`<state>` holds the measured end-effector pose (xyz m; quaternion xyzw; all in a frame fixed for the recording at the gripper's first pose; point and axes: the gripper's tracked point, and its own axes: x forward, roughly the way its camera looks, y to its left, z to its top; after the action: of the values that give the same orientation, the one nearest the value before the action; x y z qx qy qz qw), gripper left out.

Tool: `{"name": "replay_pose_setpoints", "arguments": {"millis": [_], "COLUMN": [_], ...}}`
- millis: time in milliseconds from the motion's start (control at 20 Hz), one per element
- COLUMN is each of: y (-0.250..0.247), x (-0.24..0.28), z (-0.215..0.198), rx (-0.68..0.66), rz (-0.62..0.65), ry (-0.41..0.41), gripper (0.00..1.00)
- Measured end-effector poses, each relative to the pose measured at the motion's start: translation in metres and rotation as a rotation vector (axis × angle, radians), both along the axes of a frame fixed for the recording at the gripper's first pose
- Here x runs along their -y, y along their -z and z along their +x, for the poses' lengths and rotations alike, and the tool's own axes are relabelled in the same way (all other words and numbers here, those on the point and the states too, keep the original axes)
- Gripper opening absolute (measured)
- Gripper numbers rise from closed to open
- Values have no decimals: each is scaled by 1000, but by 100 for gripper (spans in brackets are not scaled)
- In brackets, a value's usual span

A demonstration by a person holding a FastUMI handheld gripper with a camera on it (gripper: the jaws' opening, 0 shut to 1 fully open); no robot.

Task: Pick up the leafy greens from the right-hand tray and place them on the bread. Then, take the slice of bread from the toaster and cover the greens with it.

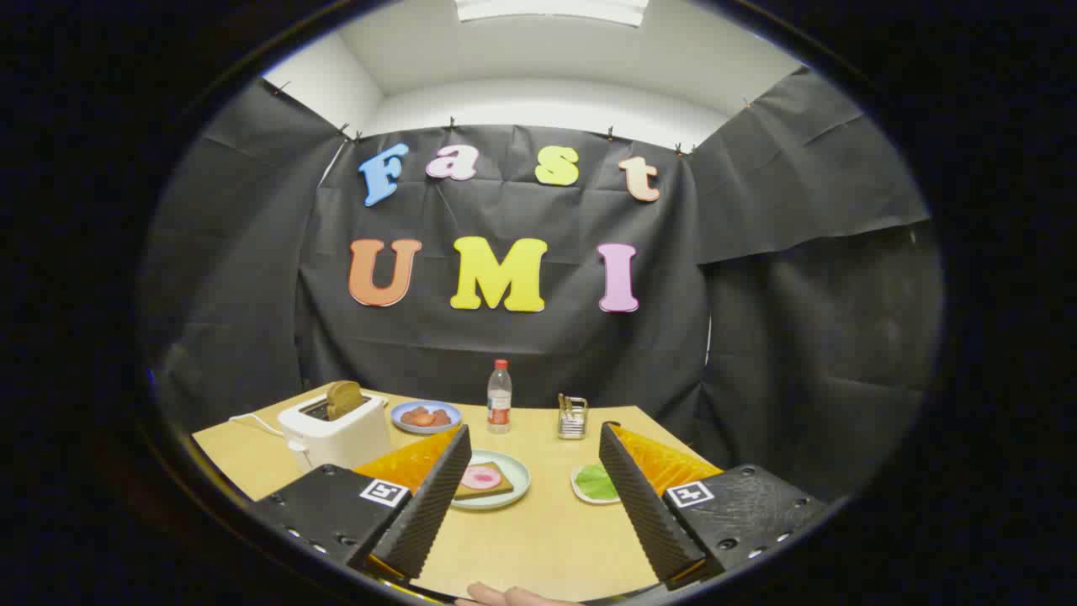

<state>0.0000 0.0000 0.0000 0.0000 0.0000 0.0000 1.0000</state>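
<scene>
Released and held wide, the tongs hang over the counter; steer right to the leafy greens and pinch gently.

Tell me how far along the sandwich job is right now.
Nothing is done yet. The gripper is open and empty above the table. The leafy greens sit on their small tray just ahead of the right finger. The bread on the plate has only a pink slice. The toaster holds its slice.

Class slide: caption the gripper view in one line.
Open hand-held gripper above the table, facing plated bread, leafy greens and toaster.
</scene>
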Motion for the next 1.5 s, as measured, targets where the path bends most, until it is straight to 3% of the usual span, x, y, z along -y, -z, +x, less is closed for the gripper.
{"name": "replay_pose_setpoints", "arguments": {"millis": [900,1150,1500], "y": [-2,7,53], "x": [39,65,122], "z": [14,54,141], "rx": [6,-21,-148], "rz": [28,35,42], "ry": [35,47,99], "gripper": [95,95,95]}}
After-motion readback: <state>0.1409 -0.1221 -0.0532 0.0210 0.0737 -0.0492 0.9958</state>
